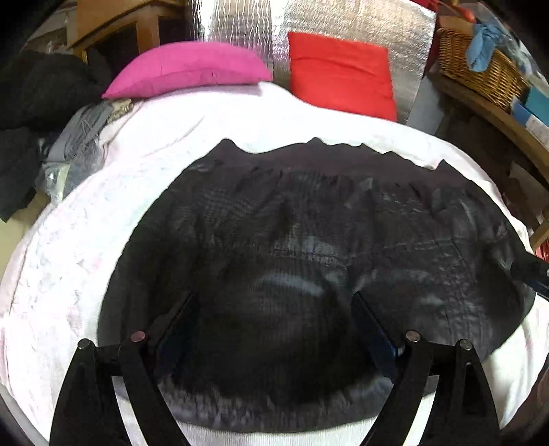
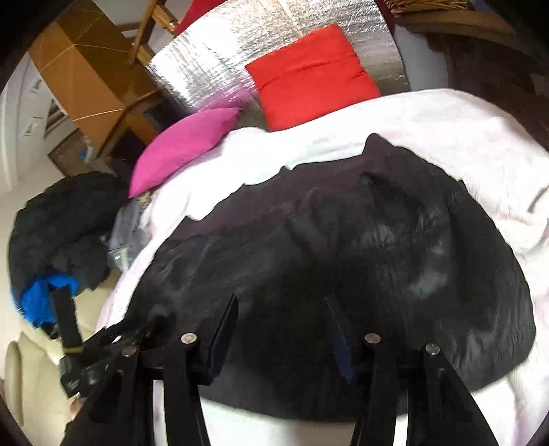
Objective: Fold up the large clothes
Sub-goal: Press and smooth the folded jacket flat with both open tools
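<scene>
Both tools hang close over a large dark grey knitted garment (image 1: 308, 247) that lies spread flat on a bed with a white cover (image 1: 68, 247). On the left tool (image 1: 274, 322) the two fingers stand wide apart with only the dark cloth seen between them, and nothing is gripped. On the right tool (image 2: 281, 326) the fingers are also spread, empty, above the near part of the garment (image 2: 343, 247). At the head of the bed a pink cushion (image 1: 192, 65) and a red cushion (image 1: 339, 72) lean on a silver foil panel (image 1: 394, 27). To the left of the bed lies a heap of dark clothes (image 2: 58, 233); to the right, a wicker basket (image 1: 480, 68) stands on a wooden shelf.
</scene>
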A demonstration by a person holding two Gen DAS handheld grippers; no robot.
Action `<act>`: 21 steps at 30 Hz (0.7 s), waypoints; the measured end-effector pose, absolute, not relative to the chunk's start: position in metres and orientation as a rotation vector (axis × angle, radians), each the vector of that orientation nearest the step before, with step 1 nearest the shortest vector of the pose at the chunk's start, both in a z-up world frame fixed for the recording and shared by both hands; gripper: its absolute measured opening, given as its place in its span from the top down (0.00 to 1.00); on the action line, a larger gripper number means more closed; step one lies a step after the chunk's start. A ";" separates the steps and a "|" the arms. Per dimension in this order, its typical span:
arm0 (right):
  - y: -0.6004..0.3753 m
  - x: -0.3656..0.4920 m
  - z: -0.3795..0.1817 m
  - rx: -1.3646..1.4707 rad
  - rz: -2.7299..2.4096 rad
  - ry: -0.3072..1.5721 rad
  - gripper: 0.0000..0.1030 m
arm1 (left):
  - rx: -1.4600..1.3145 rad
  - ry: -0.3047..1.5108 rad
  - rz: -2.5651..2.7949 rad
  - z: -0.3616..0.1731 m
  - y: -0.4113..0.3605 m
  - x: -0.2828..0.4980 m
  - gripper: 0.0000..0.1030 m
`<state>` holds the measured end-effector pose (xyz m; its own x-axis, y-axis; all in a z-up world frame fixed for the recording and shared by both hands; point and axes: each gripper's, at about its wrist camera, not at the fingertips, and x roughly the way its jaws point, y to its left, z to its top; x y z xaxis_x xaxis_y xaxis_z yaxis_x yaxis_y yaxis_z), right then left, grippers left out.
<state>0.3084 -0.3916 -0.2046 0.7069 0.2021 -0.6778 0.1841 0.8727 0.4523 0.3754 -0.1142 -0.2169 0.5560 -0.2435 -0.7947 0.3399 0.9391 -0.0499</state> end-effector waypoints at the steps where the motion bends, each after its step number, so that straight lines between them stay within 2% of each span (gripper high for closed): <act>1: -0.391 0.305 -0.208 0.537 0.020 0.814 0.46 | 0.134 0.915 -0.347 -0.219 -0.117 0.371 0.12; 6: -0.389 0.311 -0.254 0.592 -0.013 0.997 0.51 | 0.303 0.927 -0.343 -0.245 -0.136 0.359 0.11; 12: -0.391 0.302 -0.234 0.609 0.012 0.939 0.51 | 0.207 0.921 -0.374 -0.225 -0.123 0.355 0.11; 17: -0.388 0.303 -0.220 0.620 0.048 0.850 0.51 | 0.213 0.804 -0.394 -0.208 -0.126 0.344 0.11; 19: -0.385 0.312 -0.228 0.641 0.046 0.869 0.51 | 0.252 0.833 -0.371 -0.217 -0.132 0.347 0.11; 21: -0.380 0.325 -0.243 0.656 0.034 0.929 0.51 | 0.288 0.946 -0.356 -0.243 -0.139 0.361 0.10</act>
